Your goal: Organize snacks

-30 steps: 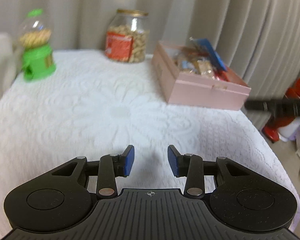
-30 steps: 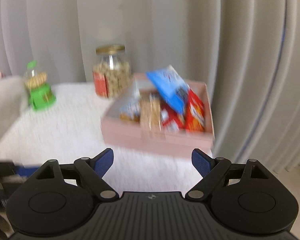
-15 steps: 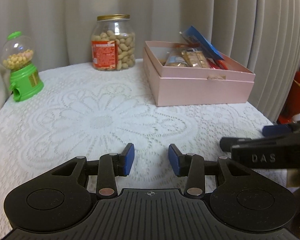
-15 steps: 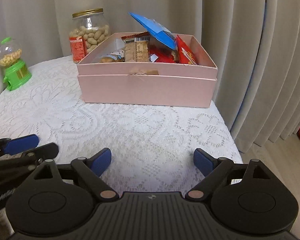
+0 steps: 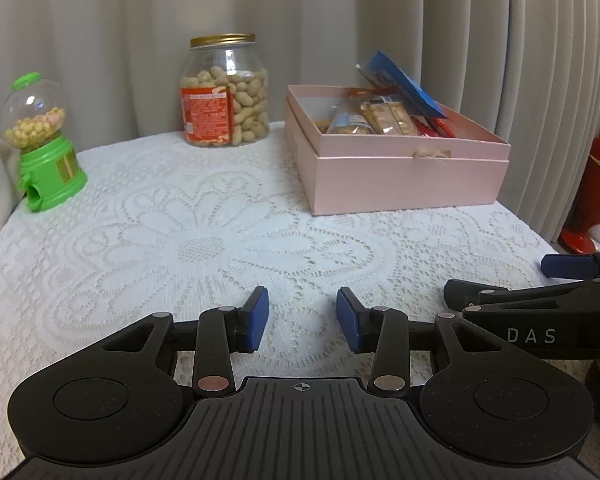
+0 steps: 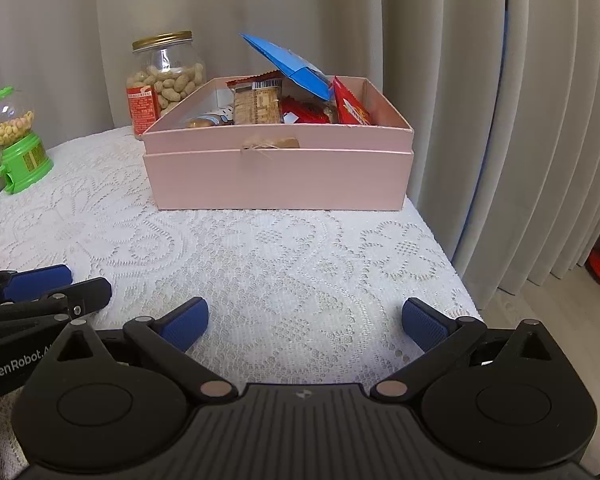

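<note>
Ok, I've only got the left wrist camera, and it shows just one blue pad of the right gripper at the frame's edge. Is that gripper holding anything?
Observer: No. The right gripper is empty, and its jaws are opening wide over the bare lace tablecloth.
Operator: And what's at the right end of the pink box? I only see slivers of red.
Observer: A red packet stands on edge against the right wall, tucked under the tilted blue packet.
</note>
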Available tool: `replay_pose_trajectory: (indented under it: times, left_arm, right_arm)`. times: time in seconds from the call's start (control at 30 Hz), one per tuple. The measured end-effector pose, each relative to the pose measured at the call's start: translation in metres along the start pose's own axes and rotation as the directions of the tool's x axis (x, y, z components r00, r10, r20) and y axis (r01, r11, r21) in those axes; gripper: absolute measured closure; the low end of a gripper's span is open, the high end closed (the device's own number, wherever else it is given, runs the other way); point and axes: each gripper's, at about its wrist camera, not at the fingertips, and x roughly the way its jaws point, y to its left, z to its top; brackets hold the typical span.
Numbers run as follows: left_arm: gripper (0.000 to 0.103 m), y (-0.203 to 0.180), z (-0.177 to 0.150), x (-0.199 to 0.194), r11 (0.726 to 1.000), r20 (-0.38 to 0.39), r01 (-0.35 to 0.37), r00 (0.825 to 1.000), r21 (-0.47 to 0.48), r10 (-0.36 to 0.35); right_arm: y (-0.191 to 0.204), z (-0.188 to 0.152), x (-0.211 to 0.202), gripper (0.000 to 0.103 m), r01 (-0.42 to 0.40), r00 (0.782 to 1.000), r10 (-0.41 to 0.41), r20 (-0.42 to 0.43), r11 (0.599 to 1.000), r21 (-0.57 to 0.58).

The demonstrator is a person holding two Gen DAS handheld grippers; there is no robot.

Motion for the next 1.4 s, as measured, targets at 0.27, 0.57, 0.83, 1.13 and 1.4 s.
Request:
replay_pose_trajectory:
  times: [0.27, 0.57, 0.83, 1.13, 1.4]
  left_arm:
    - [0.059, -0.0002, -0.0003, -0.0001, 1.0, 0.0, -0.005, 1.0, 0.009, 0.005]
    - [0.059, -0.0001, -0.0005, 0.0001, 1.0, 0.0, -0.004, 1.0, 0.01, 0.004]
    - [0.059, -0.0002, -0.0005, 0.0003, 1.0, 0.0, -0.003, 1.0, 0.009, 0.003]
    - [0.059, -0.0001, -0.0006, 0.0004, 1.0, 0.001, -0.003, 1.0, 0.009, 0.003]
    - [0.059, -0.0002, -0.0008, 0.0005, 1.0, 0.001, -0.004, 1.0, 0.009, 0.004]
  right_arm:
    - [0.0002, 0.0001, 0.0001, 0.0, 0.0, 1.0, 0.0, 0.0, 1.0, 0.0]
    - [0.0, -0.0001, 0.0002, 0.0, 0.0, 1.0, 0.0, 0.0, 1.0, 0.0]
    - [0.0, -0.0002, 0.0004, 0.0, 0.0, 1.0, 0.0, 0.001, 1.0, 0.0]
    - [0.0, -0.0004, 0.0006, 0.0, 0.0, 1.0, 0.0, 0.001, 1.0, 0.0]
    - [-0.0001, -0.0006, 0.0004, 0.0, 0.0, 1.0, 0.0, 0.001, 1.0, 0.0]
